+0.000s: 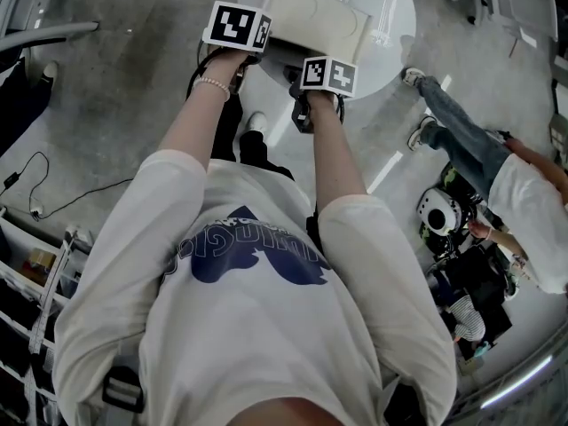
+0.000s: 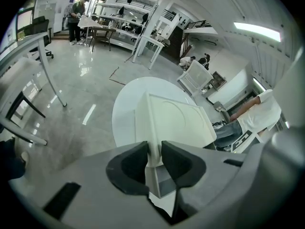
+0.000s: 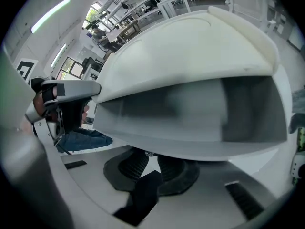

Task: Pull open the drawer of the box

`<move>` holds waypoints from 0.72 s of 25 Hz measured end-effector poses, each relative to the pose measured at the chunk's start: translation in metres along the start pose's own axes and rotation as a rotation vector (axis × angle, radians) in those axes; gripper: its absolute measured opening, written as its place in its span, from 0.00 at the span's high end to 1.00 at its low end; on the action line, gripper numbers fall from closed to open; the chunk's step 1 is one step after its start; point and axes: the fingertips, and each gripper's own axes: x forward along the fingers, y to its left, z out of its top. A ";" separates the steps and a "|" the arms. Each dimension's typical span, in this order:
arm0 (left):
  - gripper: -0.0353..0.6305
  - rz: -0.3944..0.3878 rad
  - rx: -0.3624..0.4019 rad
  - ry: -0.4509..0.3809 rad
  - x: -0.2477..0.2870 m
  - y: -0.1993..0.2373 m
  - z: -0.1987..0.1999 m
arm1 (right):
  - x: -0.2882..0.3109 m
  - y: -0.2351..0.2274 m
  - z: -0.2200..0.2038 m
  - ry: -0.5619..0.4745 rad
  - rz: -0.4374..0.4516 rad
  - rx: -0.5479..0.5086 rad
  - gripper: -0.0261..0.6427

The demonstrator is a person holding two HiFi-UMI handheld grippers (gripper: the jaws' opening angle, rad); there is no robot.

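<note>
A white box stands on a round white table. My left gripper is at the box's near left corner. In the left gripper view, the left gripper is shut on the upright corner edge of the box, both pads pressing on it. My right gripper is at the box's front. In the right gripper view, the drawer is pulled part-way out under the box's top, its grey inside showing. The right gripper is closed on a white piece under the drawer's front lip.
A person sits on the floor to the right, beside dark equipment. Cables lie on the floor at the left, and a shelf stands at the lower left. A desk leg stands left of the table.
</note>
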 end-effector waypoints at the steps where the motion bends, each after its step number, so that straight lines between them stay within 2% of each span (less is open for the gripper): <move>1: 0.80 -0.005 -0.003 -0.001 0.000 -0.001 0.000 | 0.000 0.000 -0.002 0.000 0.001 0.001 0.88; 18: 0.80 0.009 -0.012 0.002 -0.001 0.001 -0.004 | 0.000 0.001 -0.016 0.001 0.007 0.000 0.88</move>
